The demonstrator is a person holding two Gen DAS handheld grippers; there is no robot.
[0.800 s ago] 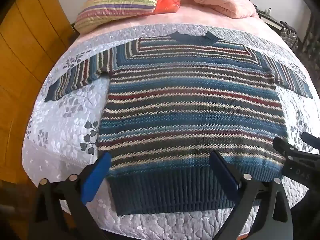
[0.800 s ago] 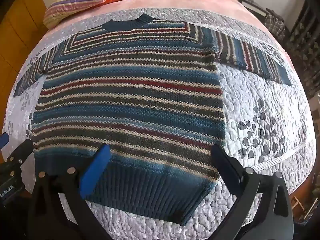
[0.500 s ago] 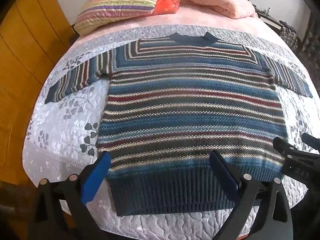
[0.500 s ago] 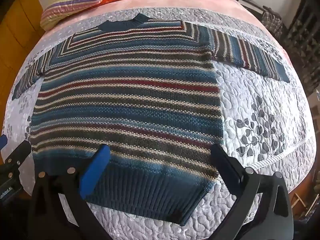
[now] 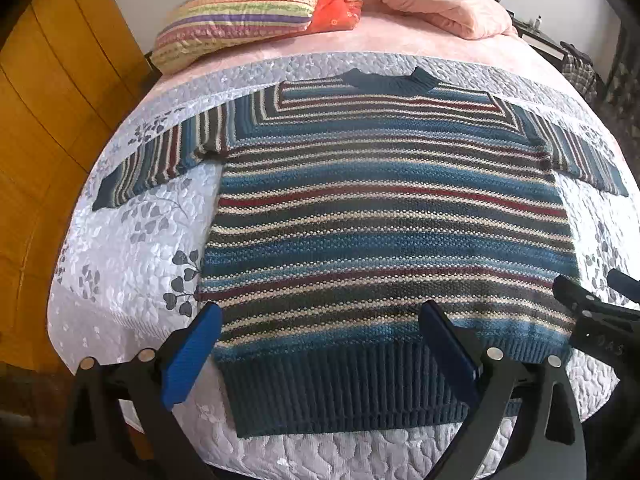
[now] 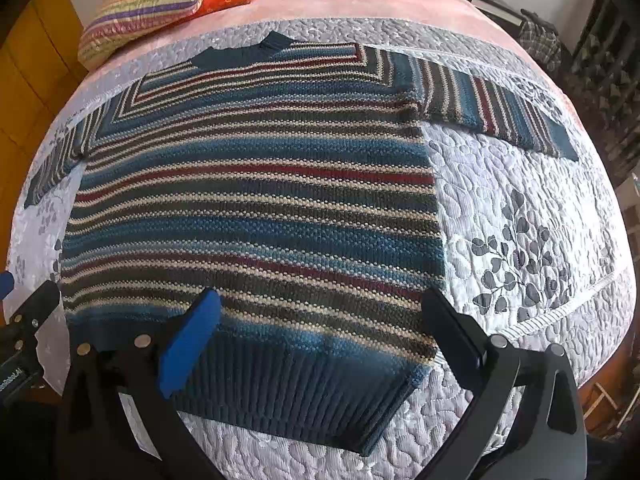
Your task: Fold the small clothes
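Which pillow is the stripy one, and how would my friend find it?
Start at the bed with its grey leafy quilt and look past the spread-out striped sweater to the pink far end. The stripy pillow lies there at the left, touching an orange cushion. Only it has rainbow bands; its neighbours are plain.

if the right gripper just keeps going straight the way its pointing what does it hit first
Most likely the striped sweater: the open right gripper hangs above its ribbed hem and looks down along the garment's body. How high it is above the knit is hard to judge through the fisheye lens.
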